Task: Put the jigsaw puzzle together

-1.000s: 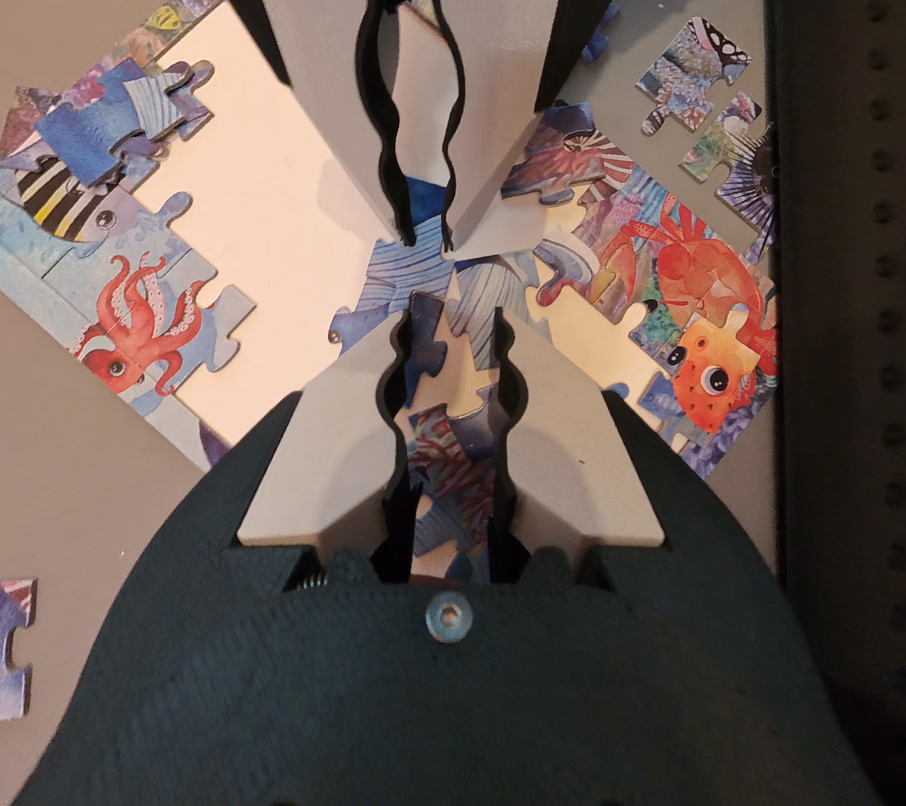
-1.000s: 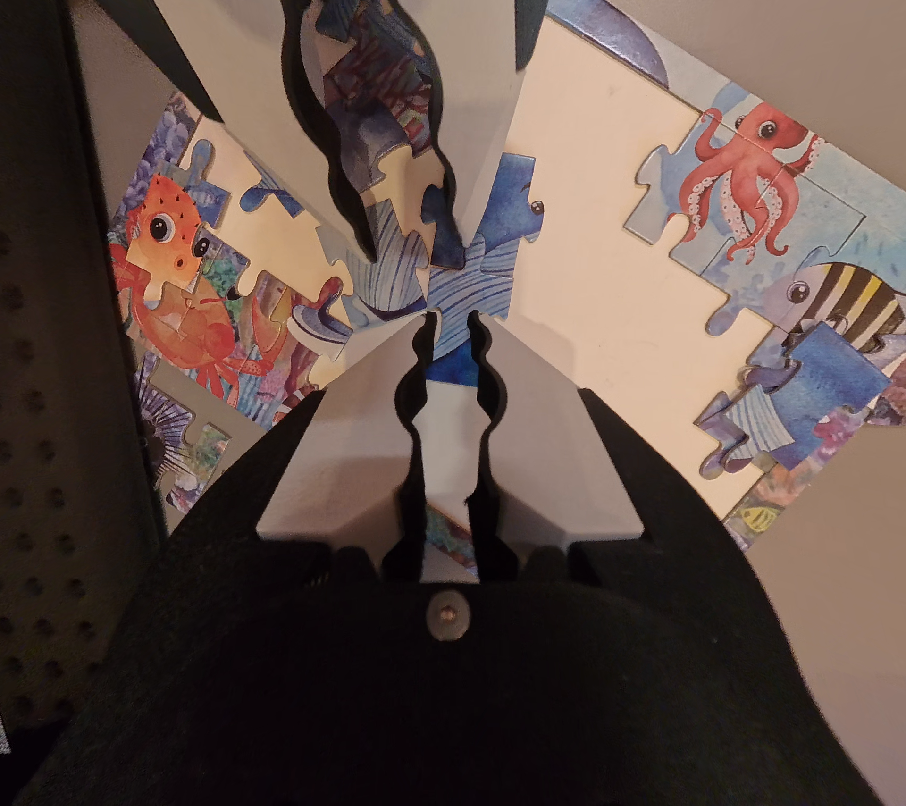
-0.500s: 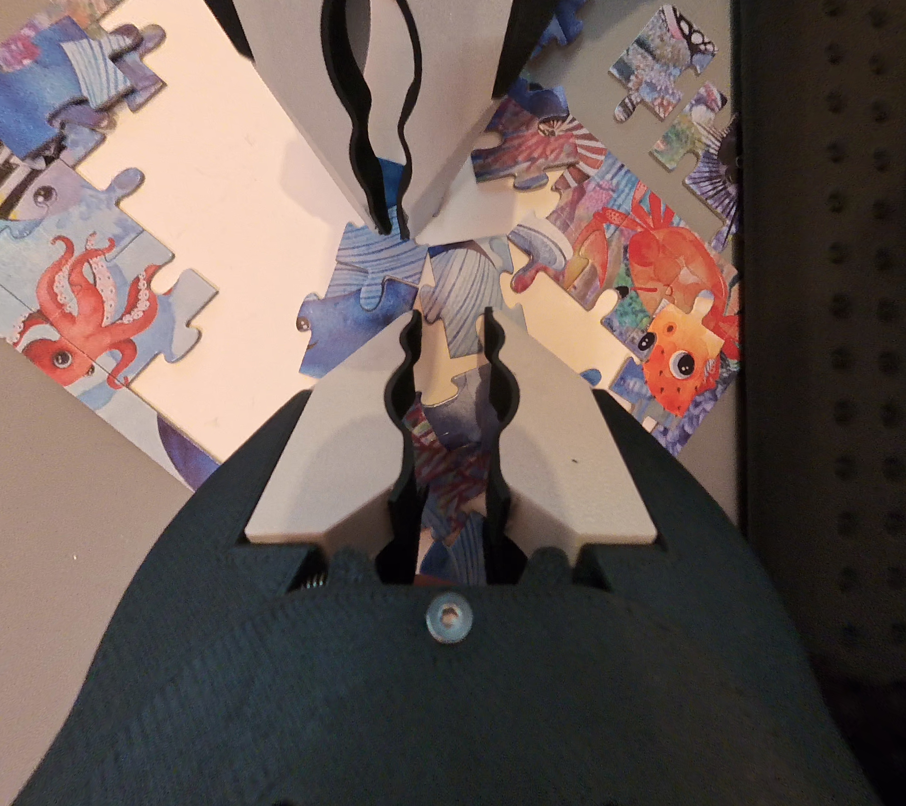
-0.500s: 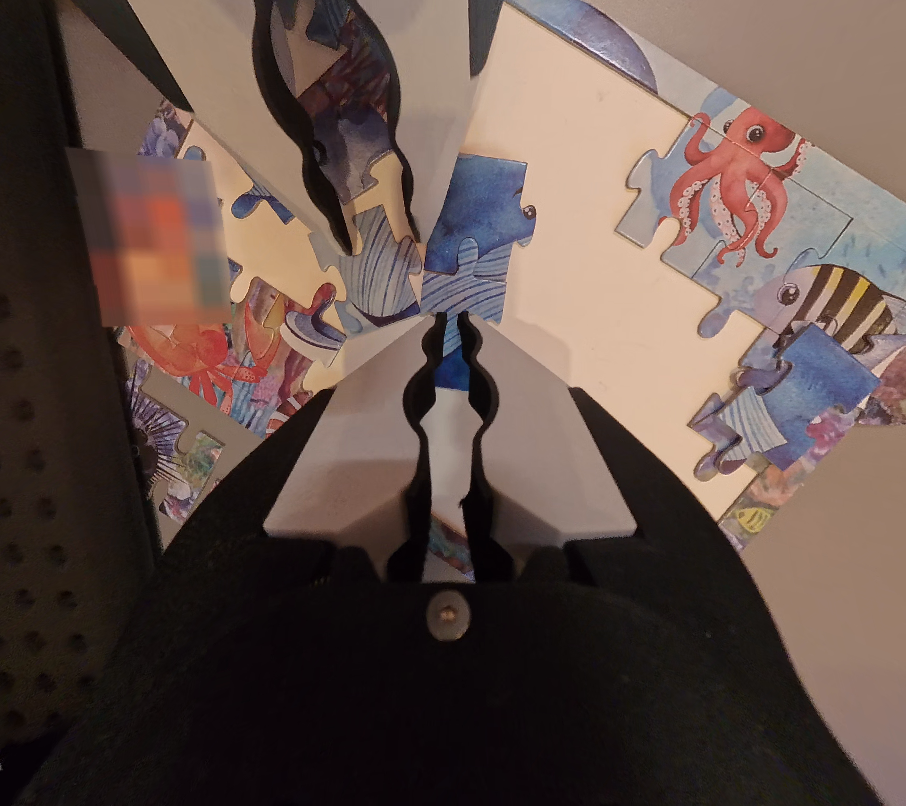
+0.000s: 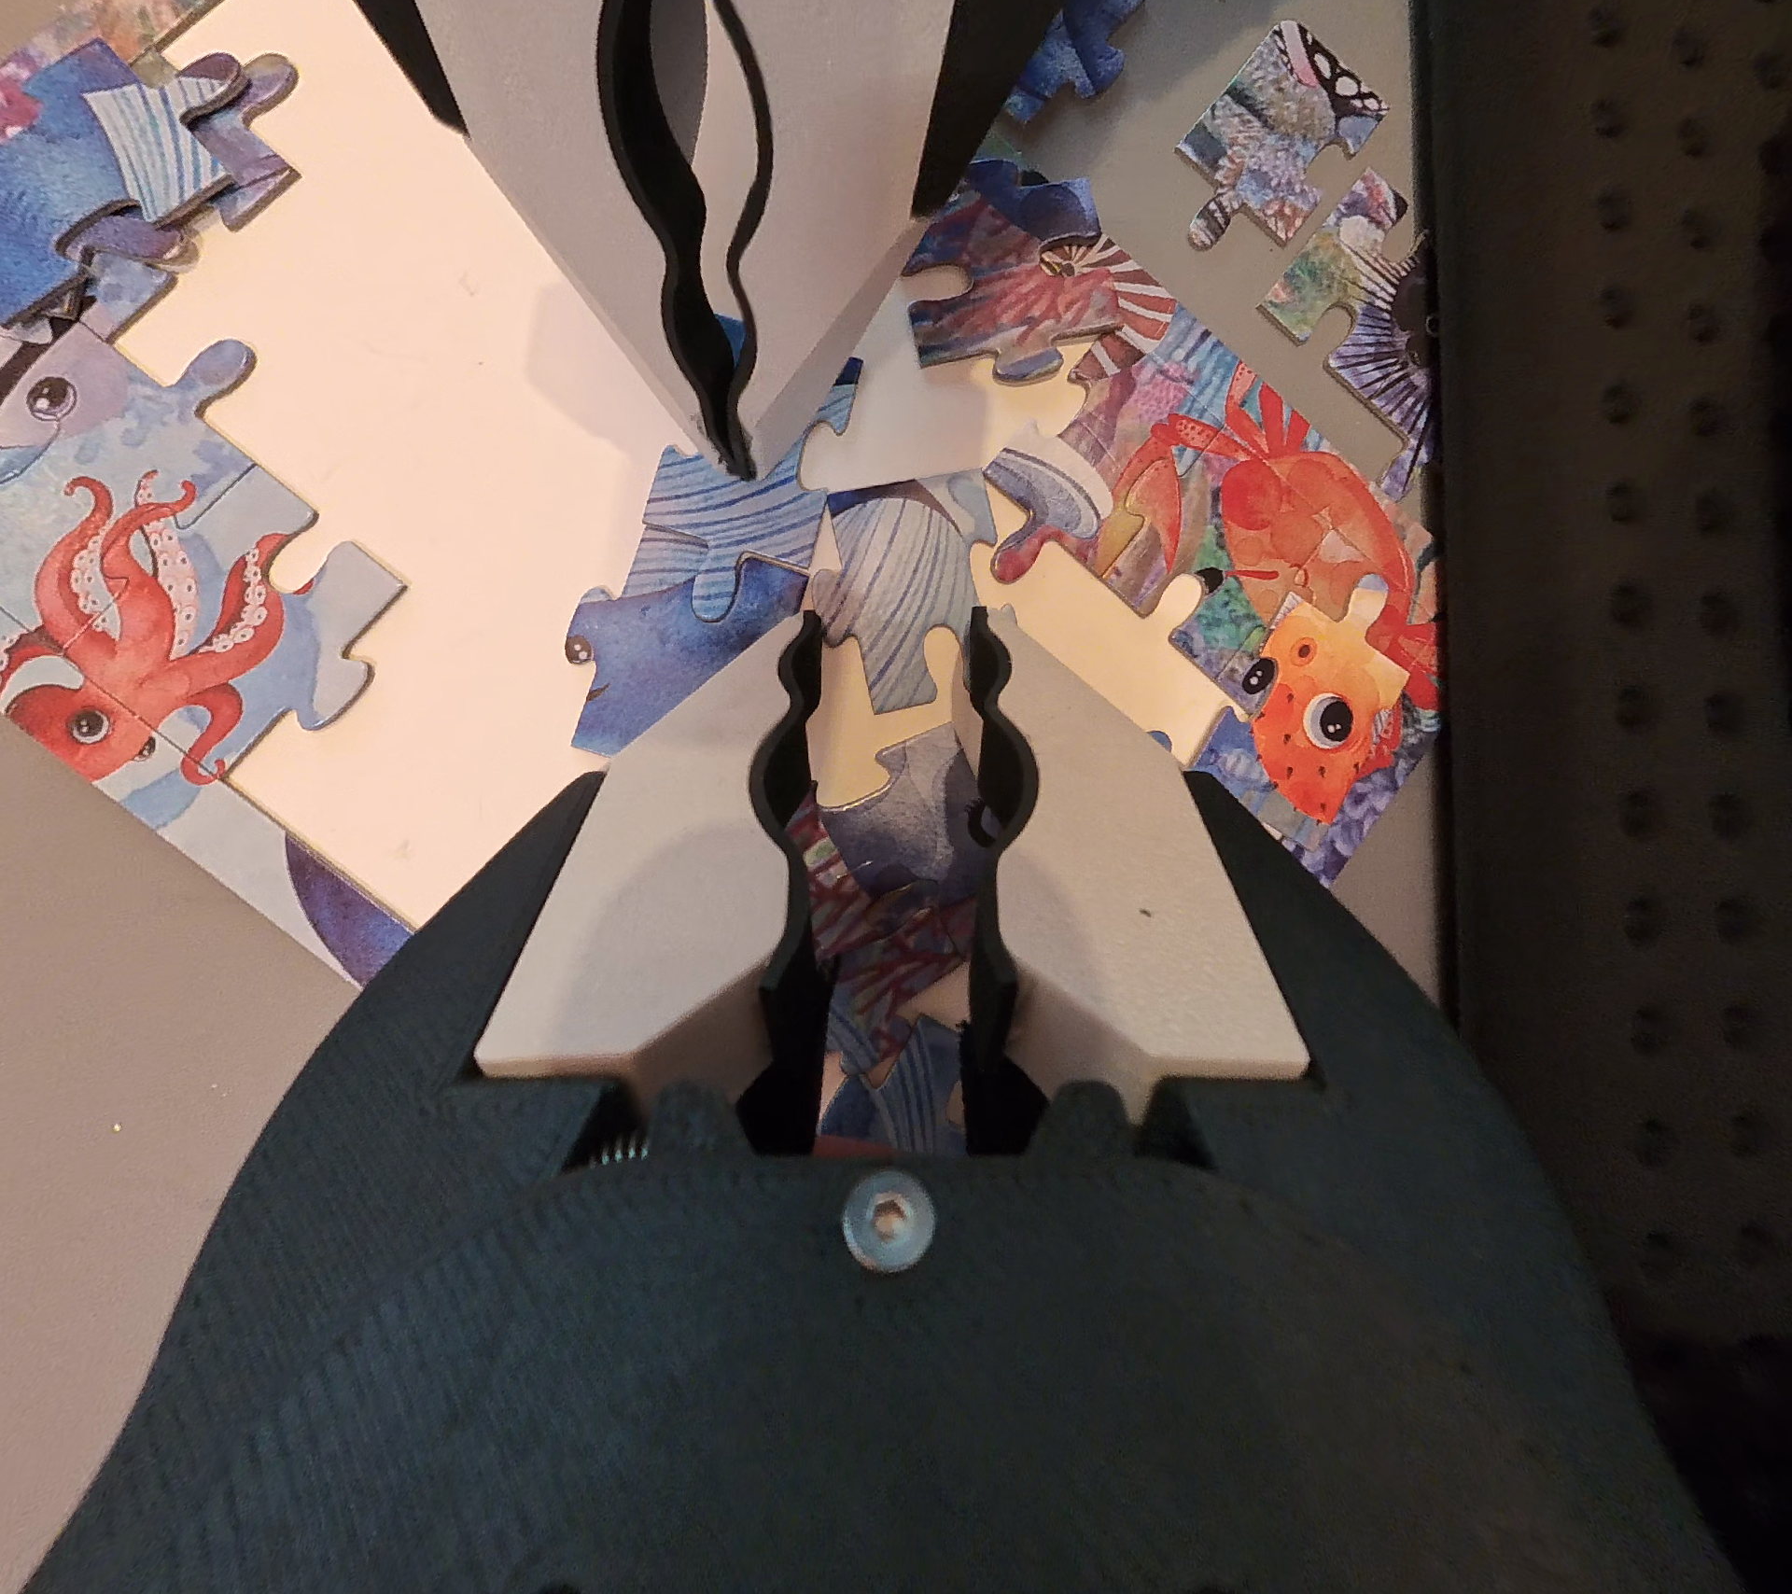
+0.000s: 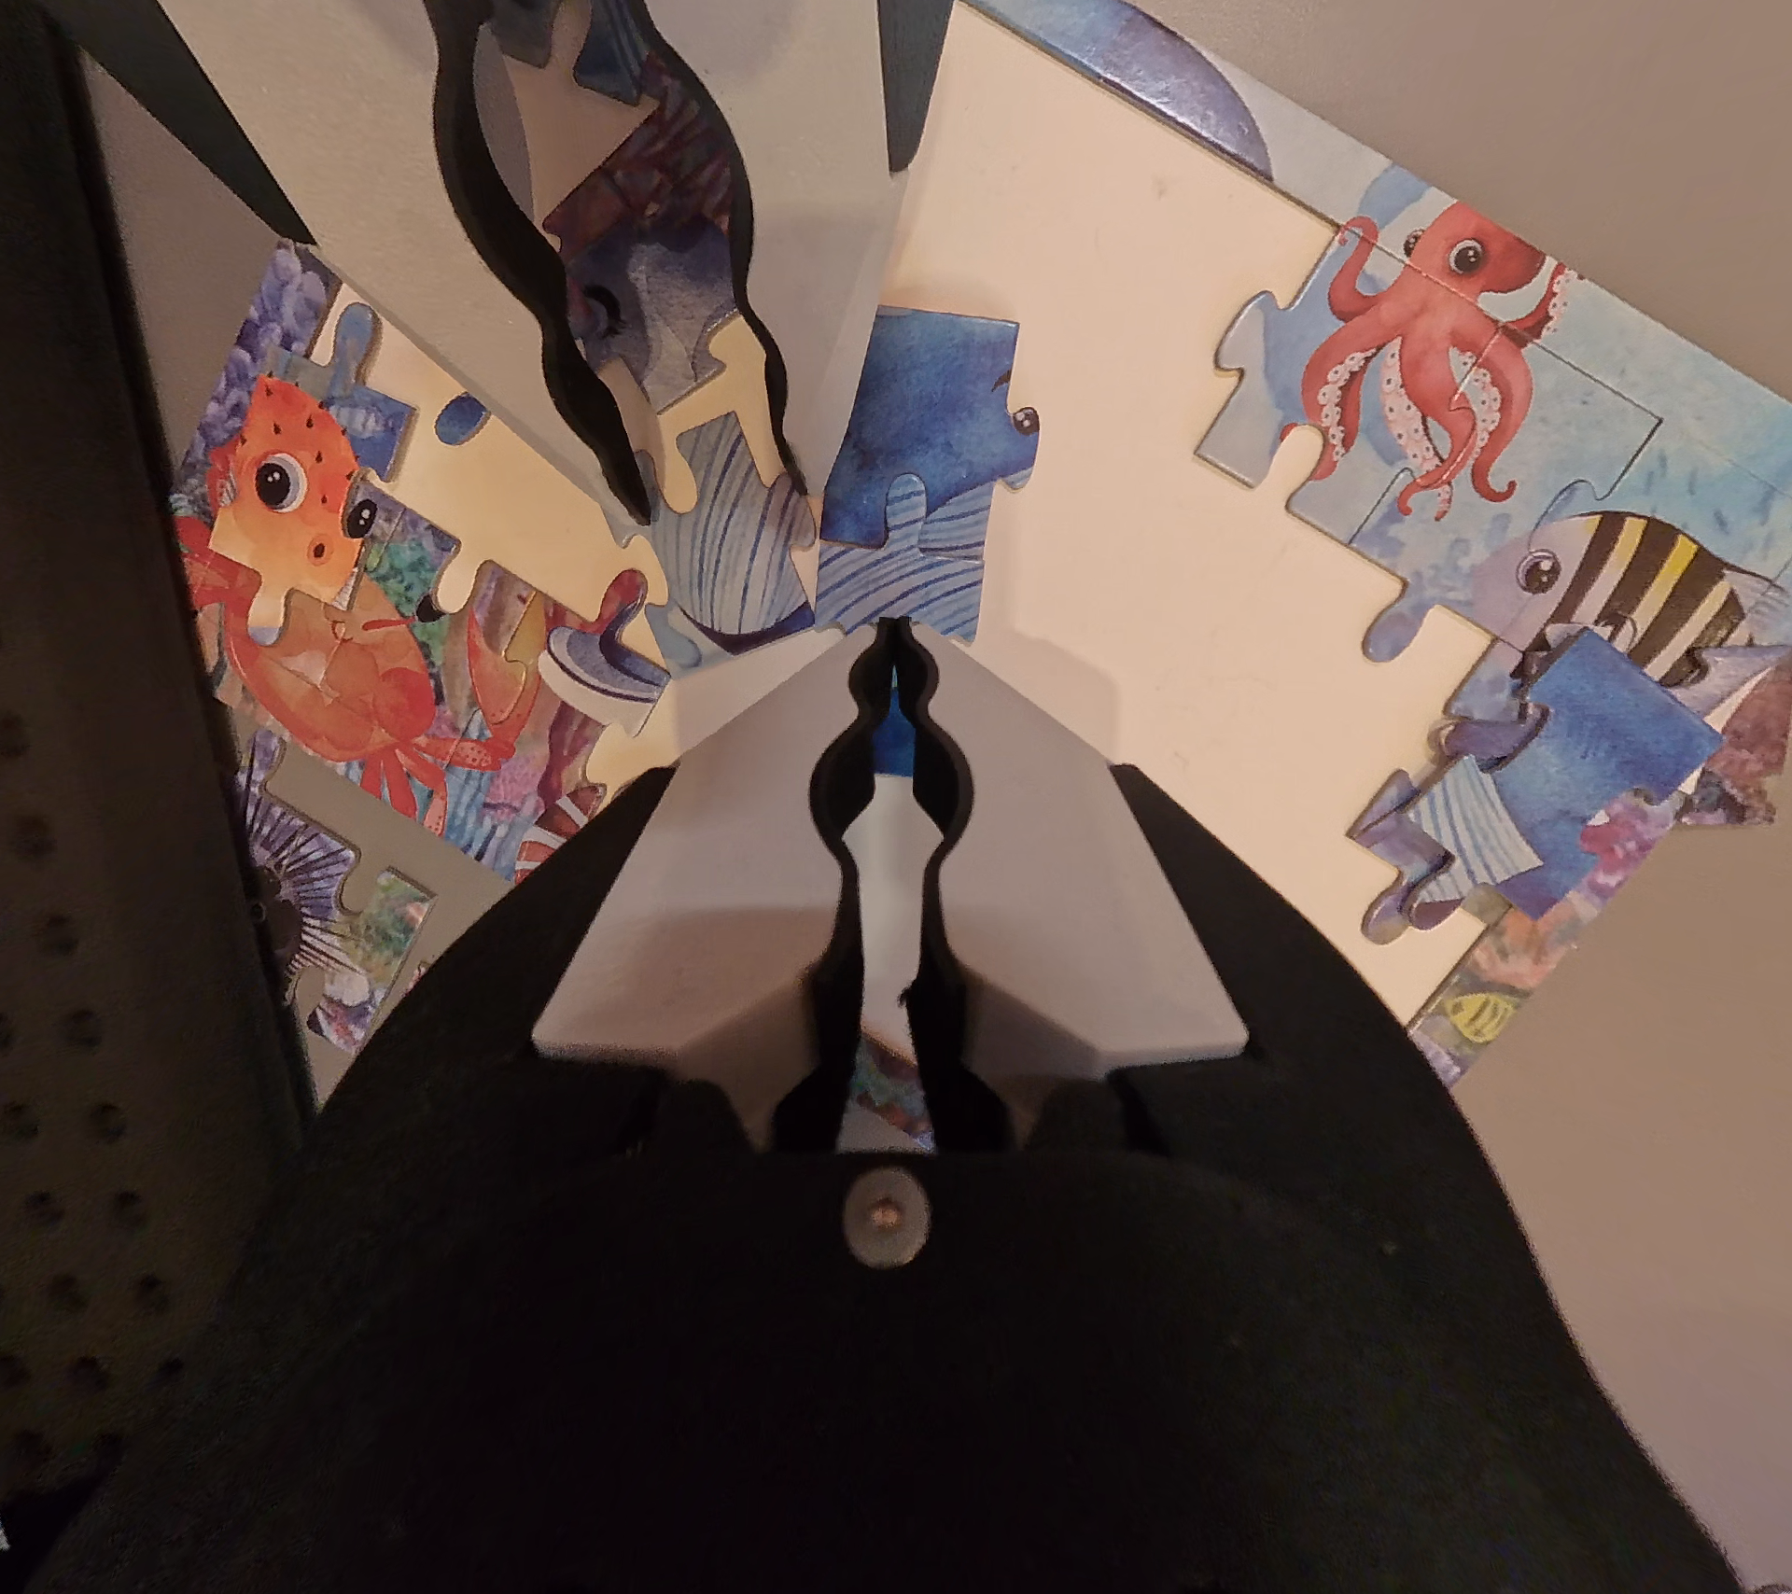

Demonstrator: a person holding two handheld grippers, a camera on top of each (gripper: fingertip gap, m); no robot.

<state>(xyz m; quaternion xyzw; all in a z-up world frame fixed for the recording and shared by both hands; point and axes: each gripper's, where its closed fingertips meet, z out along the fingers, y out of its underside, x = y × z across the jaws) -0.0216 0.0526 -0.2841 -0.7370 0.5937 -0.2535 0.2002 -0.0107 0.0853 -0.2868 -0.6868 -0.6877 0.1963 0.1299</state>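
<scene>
— What's changed in the last second?

— The right hand-held gripper (image 6: 887,626) has drawn its fingers in. A second ago there was a clear gap, and now the tips meet at the near edge of the joined blue whale pair (image 6: 921,481). I can't tell whether they pinch that edge or only press on it. The left hand-held gripper (image 5: 892,626) has kept the same open gap, with nothing held between its fingers.

— And where is the puzzle?

— It's in a cream tray (image 5: 388,287) lying at an angle on the grey counter (image 5: 97,1063). The whale pair (image 5: 698,607) lies flat mid-tray, one dark blue piece with an eye locked to a striped one. Just beside it, touching at a corner, lies a pale striped piece (image 5: 902,568), which the left hand-held gripper's open fingers straddle. The octopus section (image 5: 145,607) is assembled along one tray edge and the crab-and-orange-fish section (image 5: 1290,539) along the opposite one.

— How much room is there to move?

— There's a broad bare stretch of tray between the whale pair and the octopus. A few loose pieces are heaped (image 5: 126,171) on the tray's far corner. On the crab side it's tight. Two loose pieces (image 5: 1270,142) sit on the counter near a dark perforated panel (image 5: 1600,578). The two grippers' tips are nearly nose to nose.
</scene>
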